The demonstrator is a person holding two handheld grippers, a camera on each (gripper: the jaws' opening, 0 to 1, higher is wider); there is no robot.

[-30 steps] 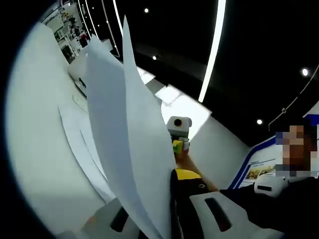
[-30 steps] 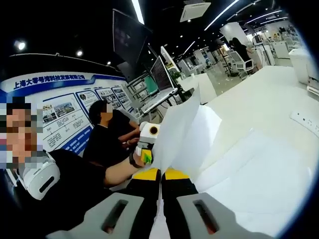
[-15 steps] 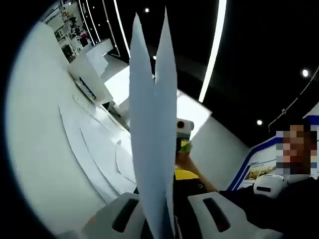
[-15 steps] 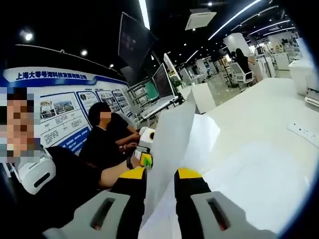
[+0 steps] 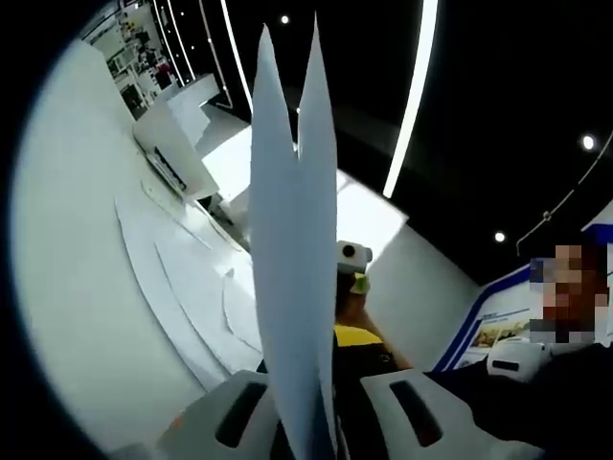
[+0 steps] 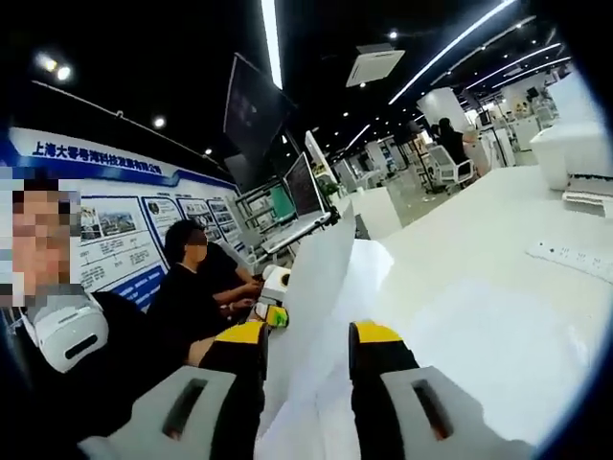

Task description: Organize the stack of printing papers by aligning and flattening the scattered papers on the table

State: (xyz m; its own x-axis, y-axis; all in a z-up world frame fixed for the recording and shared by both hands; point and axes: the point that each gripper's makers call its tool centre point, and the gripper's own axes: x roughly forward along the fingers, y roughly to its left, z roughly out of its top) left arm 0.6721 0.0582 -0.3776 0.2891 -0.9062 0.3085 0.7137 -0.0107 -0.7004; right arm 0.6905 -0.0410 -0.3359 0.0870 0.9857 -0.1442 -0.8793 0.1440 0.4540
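While the left tool [image 5: 305,436] stays clamped on upright papers [image 5: 292,287], the right tool [image 6: 306,369] has spread apart around them

Matt white papers [image 5: 292,287], glossy table [image 5: 77,278]

Beside the wall poster board [image 6: 115,206], the person wears black clothing [image 6: 115,364] and a white headset [image 6: 62,331]; the right gripper [image 6: 306,350] has grey jaws, yellow-tipped over black pads.
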